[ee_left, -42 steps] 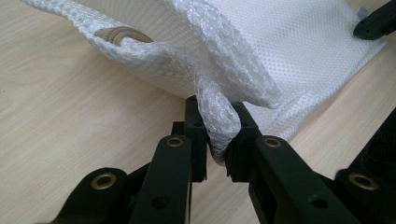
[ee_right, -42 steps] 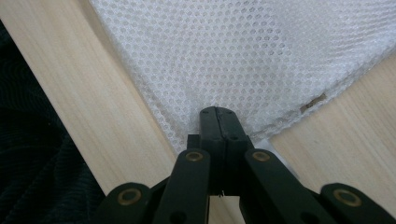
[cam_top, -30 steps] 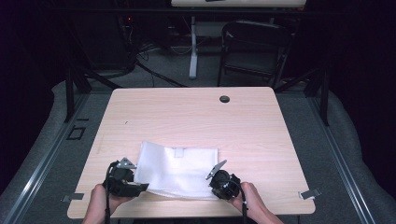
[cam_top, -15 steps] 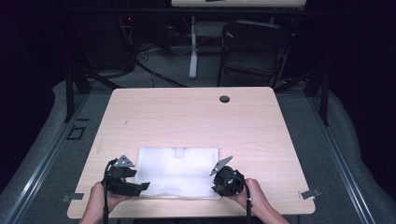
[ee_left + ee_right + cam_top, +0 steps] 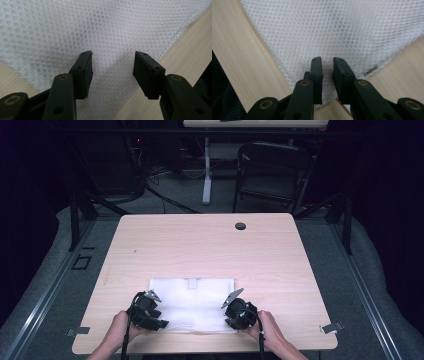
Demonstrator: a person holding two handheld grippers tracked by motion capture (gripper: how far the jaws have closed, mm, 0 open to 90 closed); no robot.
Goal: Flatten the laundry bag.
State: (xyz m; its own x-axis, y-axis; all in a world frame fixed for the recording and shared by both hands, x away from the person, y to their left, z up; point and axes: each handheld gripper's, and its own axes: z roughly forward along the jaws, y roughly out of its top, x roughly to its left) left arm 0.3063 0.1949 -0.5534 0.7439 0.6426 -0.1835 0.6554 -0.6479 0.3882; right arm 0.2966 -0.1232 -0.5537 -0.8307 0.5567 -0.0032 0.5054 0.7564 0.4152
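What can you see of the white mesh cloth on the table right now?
The white mesh cloth is a thin, dotted netting folded into a flat rectangle, with a small tab at the middle of its far edge. It lies on the near half of the wooden table. The left gripper stands over its near left corner, pads apart with cloth between them. The right gripper has its jaws nearly together at the near right corner, where the mesh puckers between them.

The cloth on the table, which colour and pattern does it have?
The cloth is white, with a fine mesh of small round holes; the left gripper view shows it best.
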